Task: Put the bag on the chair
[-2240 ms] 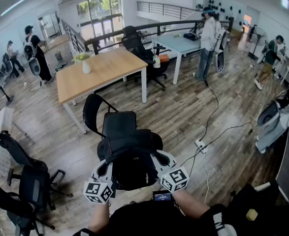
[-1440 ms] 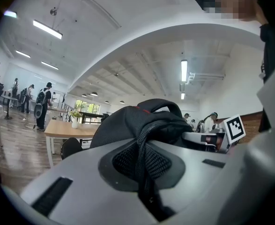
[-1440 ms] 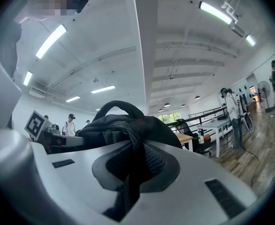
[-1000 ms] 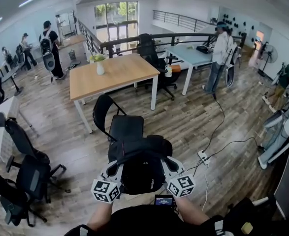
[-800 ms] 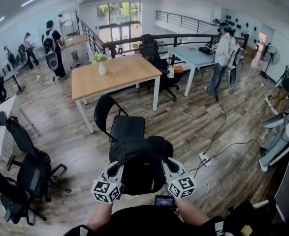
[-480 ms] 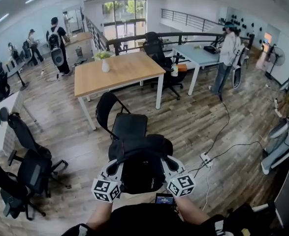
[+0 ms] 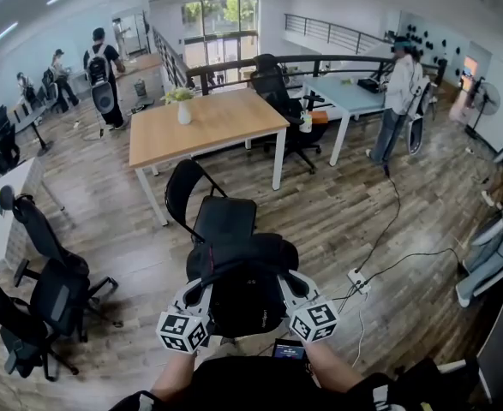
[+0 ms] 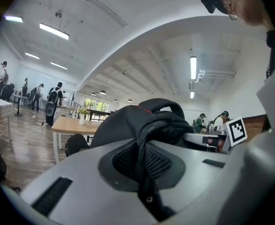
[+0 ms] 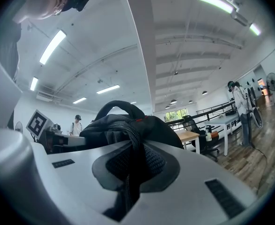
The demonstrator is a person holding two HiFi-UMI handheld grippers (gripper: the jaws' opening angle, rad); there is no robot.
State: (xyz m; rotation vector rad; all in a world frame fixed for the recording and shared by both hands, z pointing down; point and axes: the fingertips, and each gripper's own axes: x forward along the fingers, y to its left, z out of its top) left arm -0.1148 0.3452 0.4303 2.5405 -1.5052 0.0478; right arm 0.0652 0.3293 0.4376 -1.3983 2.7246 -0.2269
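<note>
A black fabric backpack is held up between the 2 grippers, low in the head view and just in front of the person. The jaws of the left gripper are pressed almost together on a black zip-edged strap of the backpack. The jaws of the right gripper are pinched on a like strap at the other side. In the head view the jaw tips are covered by the backpack's bulk, and only the marker cubes and grey bodies are seen. The person's forearms are cut off by the lower edge.

A black folding chair with a padded seat stands just beyond the backpack. The near edge of the seat is overlapped by the backpack's top, and the chair's legs are hidden behind it. Whether the backpack touches the seat cannot be told. Most of the seat is shown bare.

Beyond the chair's curved backrest a light wooden desk is seen, with 1 white leg near the backrest. To the left, 2 black wheeled office chairs stand close together, apart from the folding chair. To the right, the wood-plank floor lies open as far as a white power strip and its trailing cable. Several people are seen far off, small and hard to make out.
</note>
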